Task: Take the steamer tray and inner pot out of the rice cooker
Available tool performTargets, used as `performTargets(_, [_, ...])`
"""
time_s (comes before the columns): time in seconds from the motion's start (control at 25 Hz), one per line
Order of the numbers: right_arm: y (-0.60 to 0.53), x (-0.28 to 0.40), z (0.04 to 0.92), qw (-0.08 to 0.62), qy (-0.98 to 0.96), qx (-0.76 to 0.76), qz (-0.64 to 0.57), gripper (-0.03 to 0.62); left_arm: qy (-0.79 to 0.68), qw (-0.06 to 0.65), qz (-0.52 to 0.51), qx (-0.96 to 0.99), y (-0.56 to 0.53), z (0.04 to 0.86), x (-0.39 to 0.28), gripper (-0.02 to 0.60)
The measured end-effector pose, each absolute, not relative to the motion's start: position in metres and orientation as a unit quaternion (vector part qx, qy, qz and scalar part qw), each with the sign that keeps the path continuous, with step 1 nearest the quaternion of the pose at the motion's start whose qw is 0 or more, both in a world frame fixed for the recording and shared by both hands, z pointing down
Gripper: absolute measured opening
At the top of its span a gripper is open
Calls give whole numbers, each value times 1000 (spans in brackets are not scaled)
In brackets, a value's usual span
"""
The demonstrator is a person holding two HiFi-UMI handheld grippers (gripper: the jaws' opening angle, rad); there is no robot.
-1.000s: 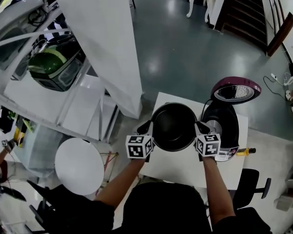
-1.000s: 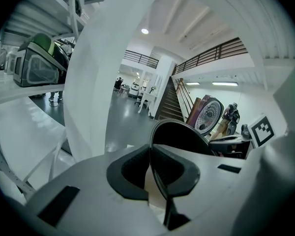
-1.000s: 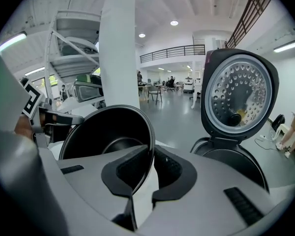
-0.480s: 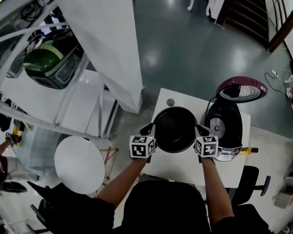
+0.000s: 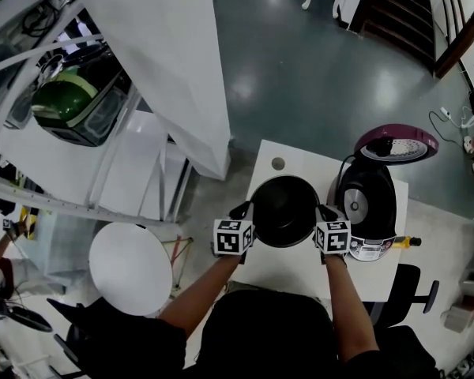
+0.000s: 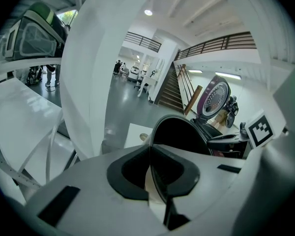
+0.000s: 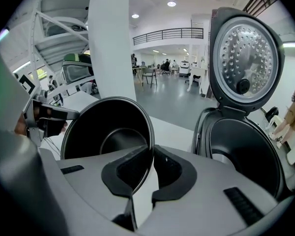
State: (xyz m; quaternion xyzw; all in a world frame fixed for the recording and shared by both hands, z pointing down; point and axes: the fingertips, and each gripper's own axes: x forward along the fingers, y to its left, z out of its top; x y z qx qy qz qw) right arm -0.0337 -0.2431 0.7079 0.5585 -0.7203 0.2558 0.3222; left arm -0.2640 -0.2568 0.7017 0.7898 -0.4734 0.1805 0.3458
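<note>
Holding the inner pot by its rim from two opposite sides, I record both claws as engaged.

Left gripper: clamped on the pot's left rim. In the left gripper view the jaws stand almost together, with only the thin dark rim edge between the pads.

Right gripper: clamped on the pot's right rim. In the right gripper view the jaws are narrow, and the rim passes between the pads on that side as well.

Inner pot: black inside, mouth upward, out of the cooker and over the white table. It is just to the left of the rice cooker. I cannot tell whether its base touches the tabletop.

Rice cooker: it stands on the right part of the table. Its purple lid is raised, with the perforated metal inner face exposed and the dark cavity below it open.

Other items: a small round grey piece lies on the table beyond the pot. A yellow-handled tool lies just beside the cooker's front.
</note>
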Motion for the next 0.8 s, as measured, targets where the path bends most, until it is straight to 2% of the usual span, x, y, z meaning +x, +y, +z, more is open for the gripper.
performTargets(0.44, [-243,-32,730,337,-705,558,277,25,-466,377,187,778,-256,727,-264,17])
performTargets(0.8, [-247,-31,740,341,-702,561,275,25,-463,374,201,778,-263,742,-261,20])
